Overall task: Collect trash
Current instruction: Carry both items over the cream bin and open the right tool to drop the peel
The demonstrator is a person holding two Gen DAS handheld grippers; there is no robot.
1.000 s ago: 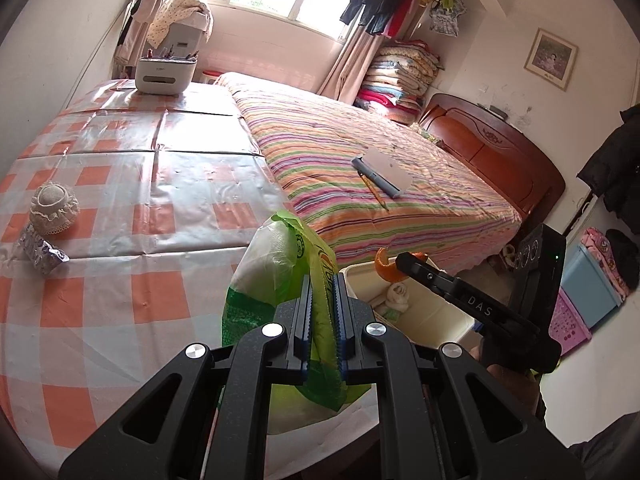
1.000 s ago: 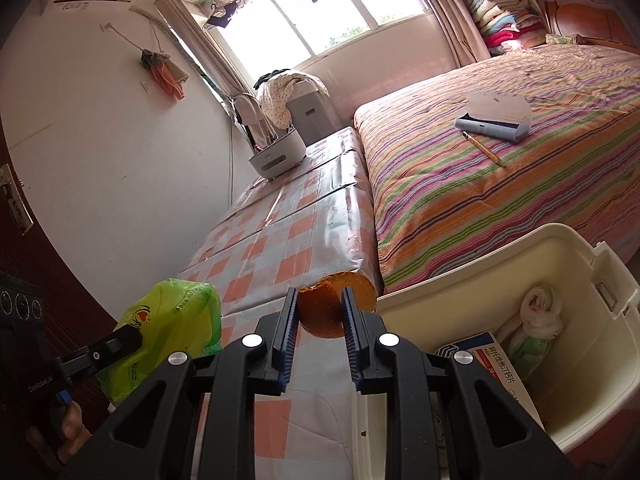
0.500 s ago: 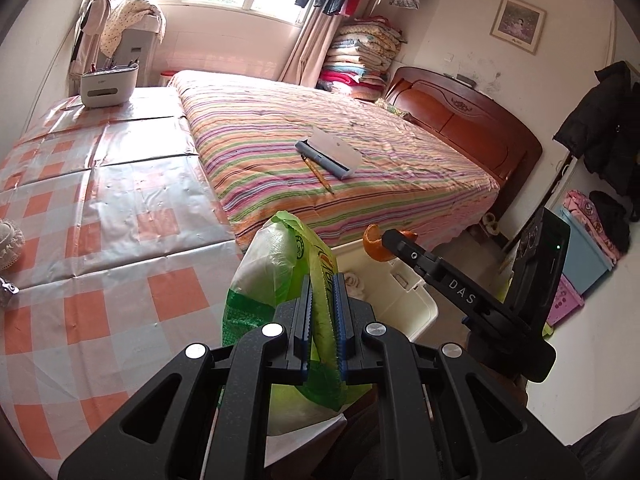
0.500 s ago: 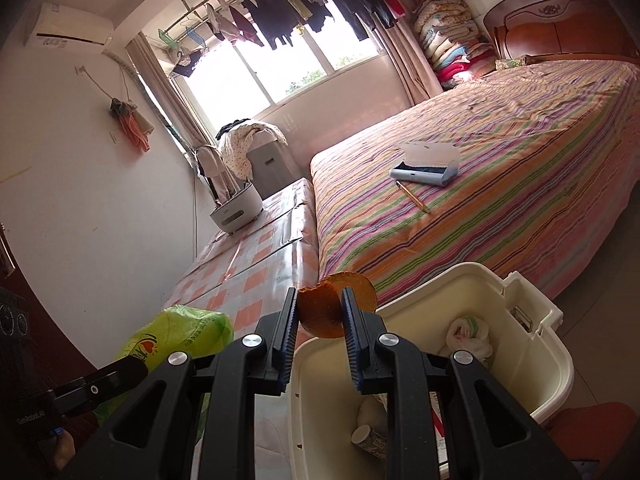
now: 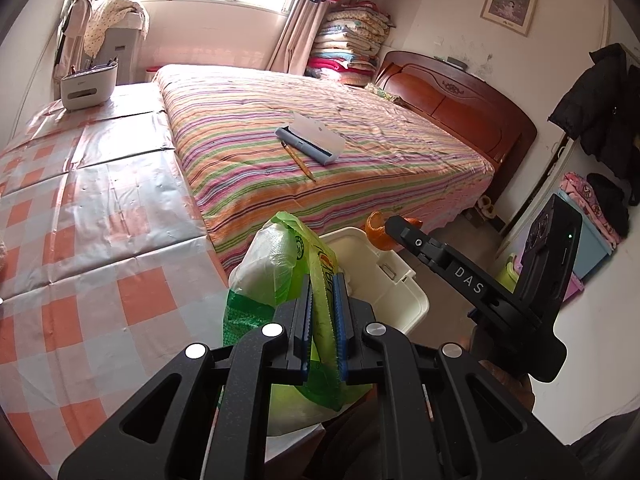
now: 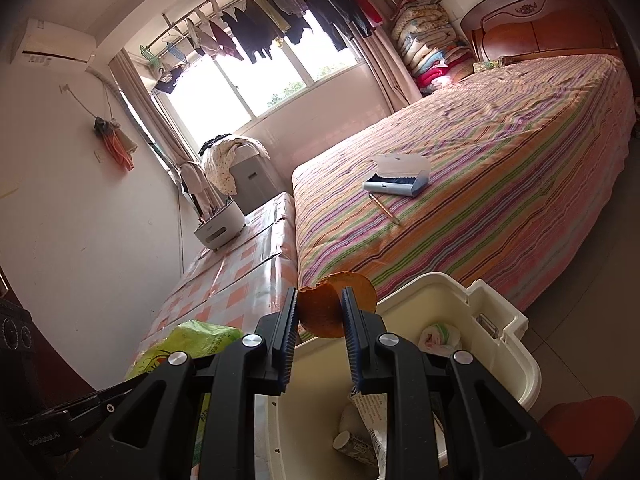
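Both views are swung off the checked orange-and-white tablecloth (image 5: pixel 92 240) toward the cream plastic bin (image 6: pixel 500 364), now lower centre. The right gripper (image 6: pixel 320 320) is pinched on a curled orange peel (image 6: pixel 324 312) above the bin. The left gripper (image 5: pixel 322 312) is clamped on a crumpled green plastic bag (image 5: pixel 280 276) beside it. Judgement: 2 drops pending.

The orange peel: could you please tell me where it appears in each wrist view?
Left wrist: orange peel right of centre, at the right gripper's tip, above the bin.
Right wrist: low centre, pinched between the fingers.
Shared landmark: the striped bed.
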